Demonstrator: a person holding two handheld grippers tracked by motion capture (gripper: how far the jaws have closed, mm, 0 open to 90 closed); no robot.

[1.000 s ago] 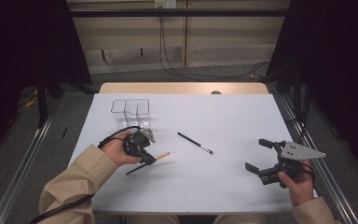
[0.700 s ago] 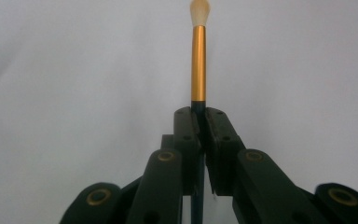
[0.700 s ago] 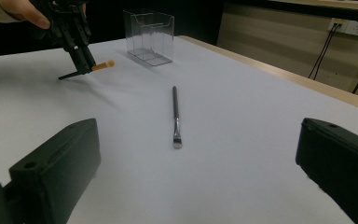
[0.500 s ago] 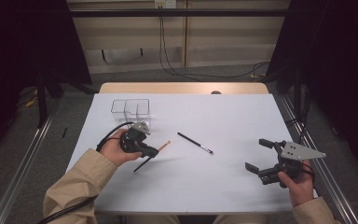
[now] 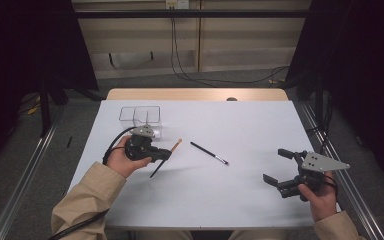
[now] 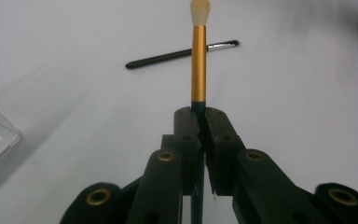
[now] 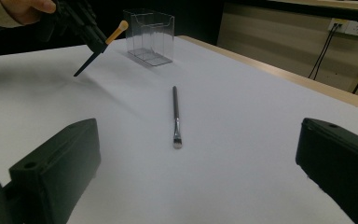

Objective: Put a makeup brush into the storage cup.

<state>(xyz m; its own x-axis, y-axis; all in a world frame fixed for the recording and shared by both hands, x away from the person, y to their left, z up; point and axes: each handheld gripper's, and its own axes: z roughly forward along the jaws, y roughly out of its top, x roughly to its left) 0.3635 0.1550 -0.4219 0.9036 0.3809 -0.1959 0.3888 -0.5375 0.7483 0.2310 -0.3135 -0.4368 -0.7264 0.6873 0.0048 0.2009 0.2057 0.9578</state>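
Nearest the person, the right gripper (image 5: 279, 169) rests low over the white table (image 5: 240, 200) with its jaws spread wide and nothing between them; it has no part in this step and does best staying put, well clear of the work. Farther in, the left gripper (image 5: 161, 156) has its jaws clamped tight on the dark handle of the gold-banded makeup brush (image 6: 198, 56), gripping just below the gold ferrule, so the pale bristle tip points forward and up while the handle's tail slants down toward the table. The brush is lifted, not lying flat. Just beyond it the thin black brush (image 5: 209, 153) lies loose on the table, waiting its turn. Farthest off stands the clear two-compartment holder (image 5: 141, 116), just behind the left hand. The step in hand looks like carrying the held brush to that holder. To do it well, I would raise the hand enough for the tail to clear the rim, tip the brush upright over one compartment, lower the handle end inside, and only then ease the jaws apart.
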